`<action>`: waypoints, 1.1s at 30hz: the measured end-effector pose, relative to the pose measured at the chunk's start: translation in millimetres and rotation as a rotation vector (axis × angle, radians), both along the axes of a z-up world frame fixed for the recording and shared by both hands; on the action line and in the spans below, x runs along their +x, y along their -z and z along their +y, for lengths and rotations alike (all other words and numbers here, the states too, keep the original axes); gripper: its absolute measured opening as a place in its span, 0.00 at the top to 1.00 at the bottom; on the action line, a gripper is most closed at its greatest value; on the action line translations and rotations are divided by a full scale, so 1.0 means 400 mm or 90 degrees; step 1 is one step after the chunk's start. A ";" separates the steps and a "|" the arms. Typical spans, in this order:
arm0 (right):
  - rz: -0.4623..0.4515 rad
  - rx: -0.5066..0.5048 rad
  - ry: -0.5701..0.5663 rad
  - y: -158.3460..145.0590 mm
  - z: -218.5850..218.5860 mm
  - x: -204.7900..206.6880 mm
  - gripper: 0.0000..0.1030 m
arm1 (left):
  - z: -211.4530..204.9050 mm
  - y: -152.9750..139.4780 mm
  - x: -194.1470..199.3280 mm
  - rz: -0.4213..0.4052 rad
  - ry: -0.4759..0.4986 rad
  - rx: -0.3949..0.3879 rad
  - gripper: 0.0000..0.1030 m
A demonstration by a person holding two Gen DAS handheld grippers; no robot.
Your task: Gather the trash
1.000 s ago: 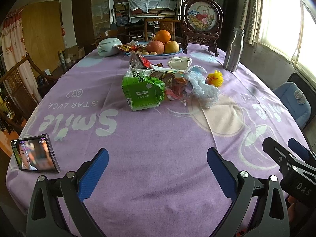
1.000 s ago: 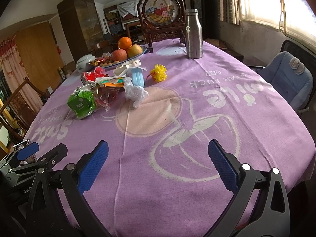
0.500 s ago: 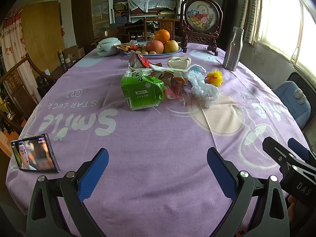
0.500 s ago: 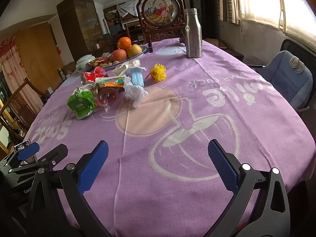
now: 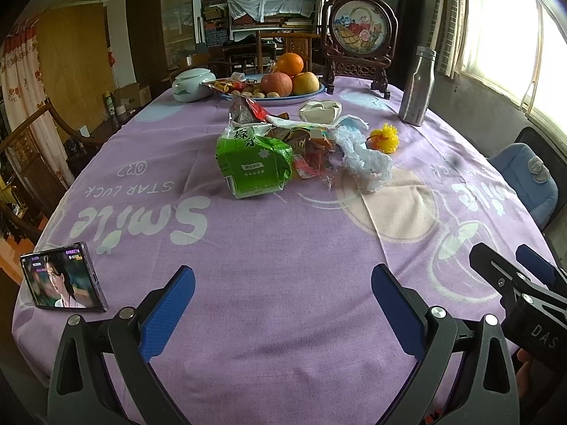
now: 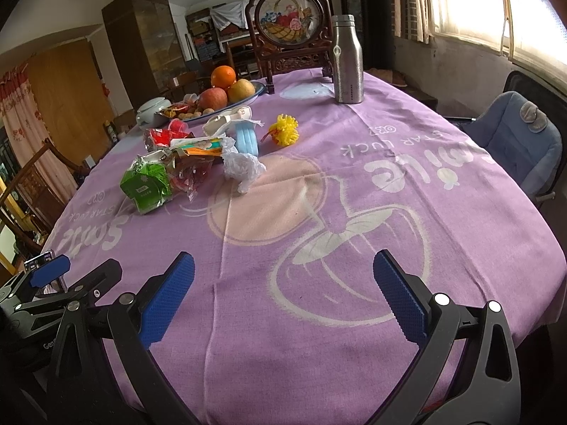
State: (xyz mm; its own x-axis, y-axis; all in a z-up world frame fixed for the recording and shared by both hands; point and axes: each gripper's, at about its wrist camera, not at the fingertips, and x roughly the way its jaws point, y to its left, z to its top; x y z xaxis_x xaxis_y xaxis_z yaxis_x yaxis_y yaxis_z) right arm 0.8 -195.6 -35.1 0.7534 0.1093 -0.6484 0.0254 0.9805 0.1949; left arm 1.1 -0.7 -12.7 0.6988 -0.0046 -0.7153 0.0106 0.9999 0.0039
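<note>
A heap of trash lies mid-table on the purple cloth: a crumpled green carton, red and clear wrappers, a scrunched white plastic bag, a blue face mask and a yellow frilly scrap. My left gripper hovers open over the near table edge, well short of the heap, nothing between its blue pads. My right gripper is also open and empty, to the right of the left one, likewise far from the trash.
A phone stands propped at the near left edge. Farther back are a fruit plate, a white lidded jar, a white ashtray, a steel bottle and a framed ornament. A blue-cushioned chair stands right.
Both views have shifted only very slightly; the grippers stay open and nothing on the table has moved.
</note>
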 end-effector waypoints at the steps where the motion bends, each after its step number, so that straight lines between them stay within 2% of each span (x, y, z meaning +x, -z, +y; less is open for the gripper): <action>1: 0.000 0.000 0.000 0.000 0.000 0.000 0.06 | 0.000 -0.001 0.000 0.000 0.000 0.000 0.05; 16: 0.000 -0.003 0.000 0.001 0.000 0.003 0.06 | 0.001 -0.006 0.011 0.005 0.011 -0.004 0.05; 20: -0.011 -0.057 0.005 -0.014 0.003 0.029 0.06 | 0.011 0.003 0.025 0.005 0.056 0.021 0.05; 24: -0.011 -0.102 -0.024 -0.031 0.005 0.094 0.06 | 0.053 0.026 0.043 0.020 0.068 0.013 0.06; 29: 0.049 -0.146 -0.115 -0.014 0.048 0.222 0.06 | 0.118 0.041 0.071 0.049 0.060 -0.042 0.06; 33: 0.082 -0.193 -0.169 0.018 0.105 0.319 0.06 | 0.128 0.045 0.088 0.046 0.057 -0.034 0.06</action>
